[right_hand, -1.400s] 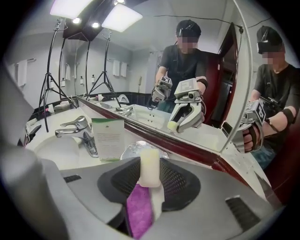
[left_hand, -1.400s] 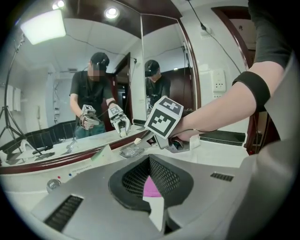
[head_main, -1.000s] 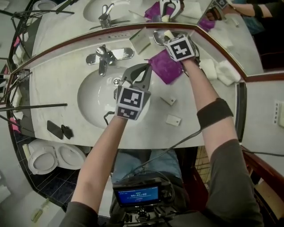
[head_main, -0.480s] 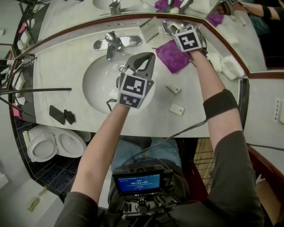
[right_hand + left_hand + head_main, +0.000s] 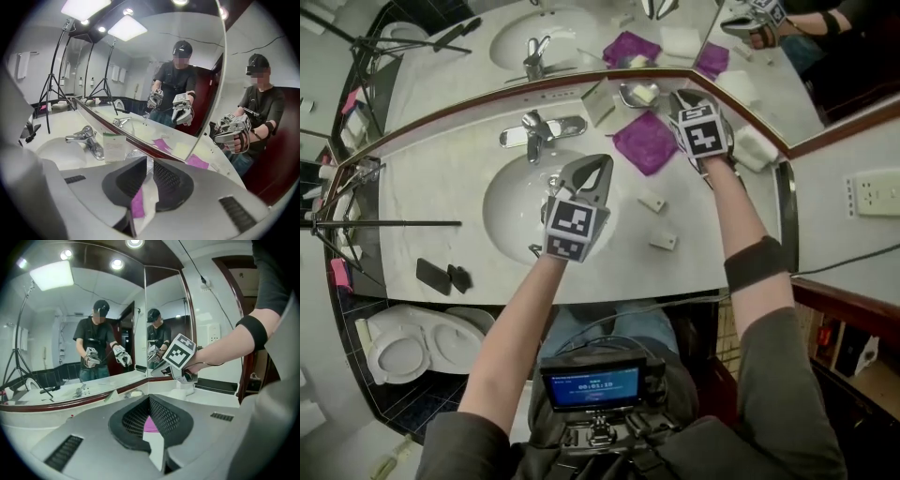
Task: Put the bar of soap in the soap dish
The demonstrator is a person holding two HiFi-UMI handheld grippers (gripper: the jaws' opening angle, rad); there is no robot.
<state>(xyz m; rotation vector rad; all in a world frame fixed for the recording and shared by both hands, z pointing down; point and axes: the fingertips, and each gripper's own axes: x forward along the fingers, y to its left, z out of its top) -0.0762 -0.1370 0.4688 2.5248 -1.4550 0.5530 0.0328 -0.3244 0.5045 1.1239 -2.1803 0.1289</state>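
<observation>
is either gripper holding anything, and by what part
Nothing is held. The bar of soap lies in the soap dish; the left hand-held gripper and the right hand-held gripper are both empty.

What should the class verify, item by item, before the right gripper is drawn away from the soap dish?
1. Soap in place: ok. The bar of soap lies in the soap dish.
2. Right gripper free of the soap: ok. Its jaws stand slightly apart with nothing between them.
3. Left gripper empty: ok. Its jaws are together on nothing, above the sink basin.
4. Soap lying flat and settled: cannot tell, it is too small in the head view.
5. Right gripper apart from the dish rim: cannot tell. It is close beside the dish.
</observation>
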